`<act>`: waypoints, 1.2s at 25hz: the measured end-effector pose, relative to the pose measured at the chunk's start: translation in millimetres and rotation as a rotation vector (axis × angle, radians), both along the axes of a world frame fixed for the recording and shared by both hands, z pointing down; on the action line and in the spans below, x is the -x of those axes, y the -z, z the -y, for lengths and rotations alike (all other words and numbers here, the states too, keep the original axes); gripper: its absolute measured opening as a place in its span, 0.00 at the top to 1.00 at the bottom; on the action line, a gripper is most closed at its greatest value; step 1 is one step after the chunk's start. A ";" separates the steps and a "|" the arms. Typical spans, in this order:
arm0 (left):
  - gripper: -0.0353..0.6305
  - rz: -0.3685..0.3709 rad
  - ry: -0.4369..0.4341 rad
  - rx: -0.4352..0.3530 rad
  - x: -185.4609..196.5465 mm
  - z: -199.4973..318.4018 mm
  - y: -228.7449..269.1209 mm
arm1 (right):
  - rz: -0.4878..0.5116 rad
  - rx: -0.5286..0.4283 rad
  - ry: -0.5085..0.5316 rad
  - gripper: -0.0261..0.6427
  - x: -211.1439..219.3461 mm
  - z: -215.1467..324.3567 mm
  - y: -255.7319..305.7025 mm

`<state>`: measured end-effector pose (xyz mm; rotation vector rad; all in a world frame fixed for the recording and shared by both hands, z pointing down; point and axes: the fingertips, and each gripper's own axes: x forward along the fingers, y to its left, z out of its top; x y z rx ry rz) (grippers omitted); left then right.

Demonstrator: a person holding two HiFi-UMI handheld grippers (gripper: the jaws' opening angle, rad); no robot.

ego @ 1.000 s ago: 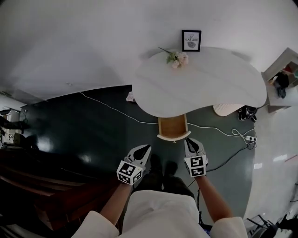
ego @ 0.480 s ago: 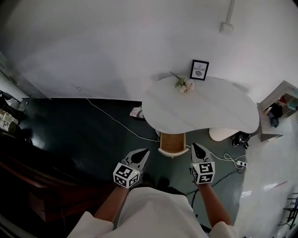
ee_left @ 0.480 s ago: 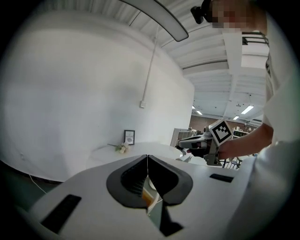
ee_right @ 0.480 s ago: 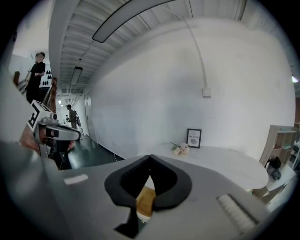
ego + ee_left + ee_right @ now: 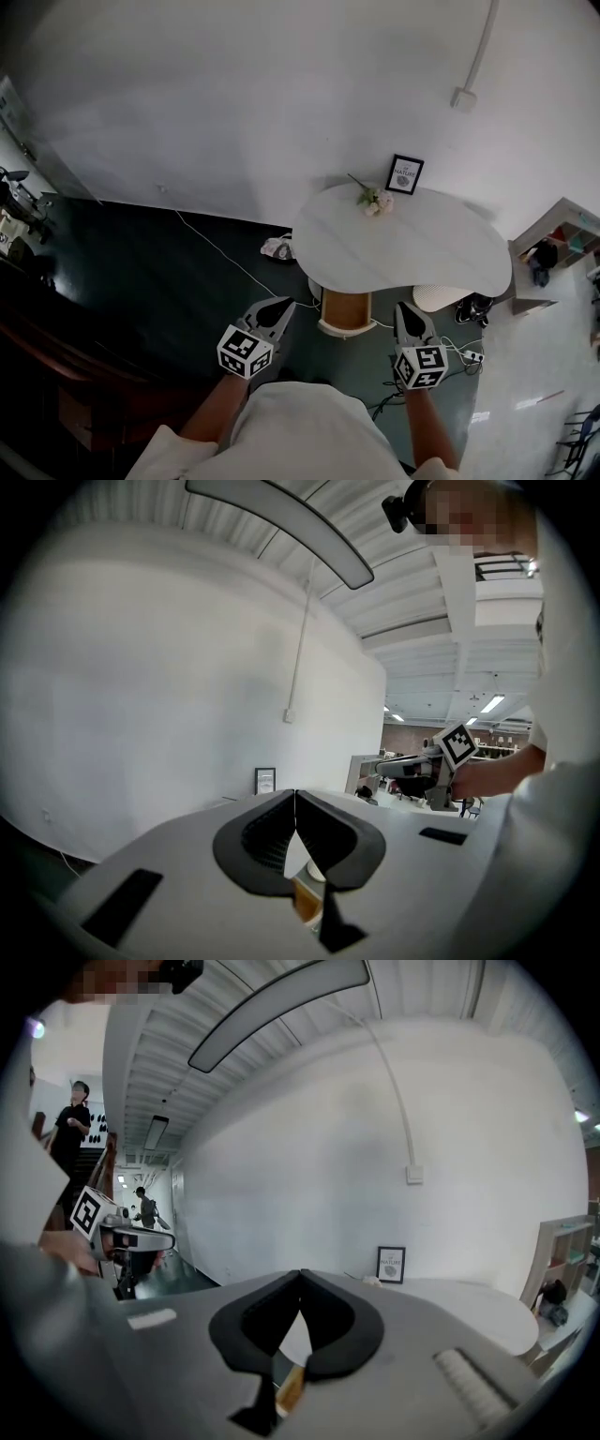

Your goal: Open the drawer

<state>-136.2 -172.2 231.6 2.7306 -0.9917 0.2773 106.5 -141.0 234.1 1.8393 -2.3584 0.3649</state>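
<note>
The wooden drawer (image 5: 346, 311) stands pulled out from under the front edge of the white kidney-shaped table (image 5: 403, 242), its inside showing. My left gripper (image 5: 284, 303) hangs left of the drawer, apart from it, jaws shut with nothing in them. My right gripper (image 5: 403, 306) hangs right of the drawer, also apart, shut and empty. In the left gripper view the left gripper (image 5: 295, 794) has its tips meeting, with the drawer (image 5: 305, 899) glimpsed below them. The right gripper view shows the right gripper (image 5: 300, 1279) closed the same way above the drawer (image 5: 289, 1388).
A framed picture (image 5: 404, 174) and a small flower bunch (image 5: 375, 201) sit at the table's back. A white cable (image 5: 220, 251), a crumpled cloth (image 5: 277, 248) and a power strip (image 5: 472, 356) lie on the dark floor. A shelf unit (image 5: 553, 246) stands at the right.
Both grippers have risen and drawn back from the drawer; the right one, close to the drawer front a second ago, is now apart. The table looks smaller and farther.
</note>
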 end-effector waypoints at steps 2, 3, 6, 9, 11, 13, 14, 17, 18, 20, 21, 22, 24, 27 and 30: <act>0.94 0.000 -0.001 -0.009 5.0 4.2 5.0 | 0.004 -0.014 -0.001 0.94 1.7 0.8 8.5; 0.94 0.000 -0.001 -0.013 7.1 6.1 6.8 | 0.004 -0.021 -0.002 0.94 2.2 1.5 11.7; 0.94 -0.004 0.002 -0.020 13.8 11.3 10.0 | -0.008 -0.041 -0.005 0.94 4.3 4.5 19.3; 0.94 -0.007 0.008 -0.020 18.8 15.5 11.8 | -0.007 -0.049 -0.012 0.94 6.0 7.1 23.0; 0.94 -0.011 0.010 -0.021 20.1 17.7 13.3 | -0.009 -0.050 -0.013 0.94 7.1 8.8 23.3; 0.94 -0.014 0.013 -0.020 21.6 19.1 13.5 | -0.011 -0.049 -0.011 0.94 9.8 9.8 22.8; 0.94 -0.015 0.012 -0.019 22.3 19.4 13.3 | -0.011 -0.048 -0.010 0.94 11.5 9.8 22.5; 0.94 -0.013 0.010 -0.017 23.5 20.9 12.2 | -0.014 -0.049 -0.008 0.94 14.6 10.2 22.4; 0.94 -0.013 0.010 -0.017 23.3 21.6 11.9 | -0.015 -0.049 -0.007 0.94 14.4 10.9 22.7; 0.94 -0.015 0.012 -0.018 22.8 22.8 11.7 | -0.016 -0.051 -0.008 0.94 13.3 11.9 24.0; 0.94 -0.016 0.014 -0.019 22.8 23.2 12.0 | -0.017 -0.052 -0.009 0.94 12.7 12.1 24.8; 0.94 -0.018 0.015 -0.019 22.9 23.5 12.3 | -0.018 -0.054 -0.010 0.94 12.3 12.1 25.7; 0.94 -0.021 0.015 -0.020 22.9 23.6 13.0 | -0.021 -0.056 -0.013 0.94 11.5 11.8 27.1; 0.94 -0.022 0.014 -0.020 22.5 23.9 13.3 | -0.023 -0.056 -0.015 0.94 10.9 11.4 27.5; 0.94 -0.022 0.013 -0.019 22.5 24.5 13.3 | -0.023 -0.055 -0.015 0.94 11.8 10.9 27.5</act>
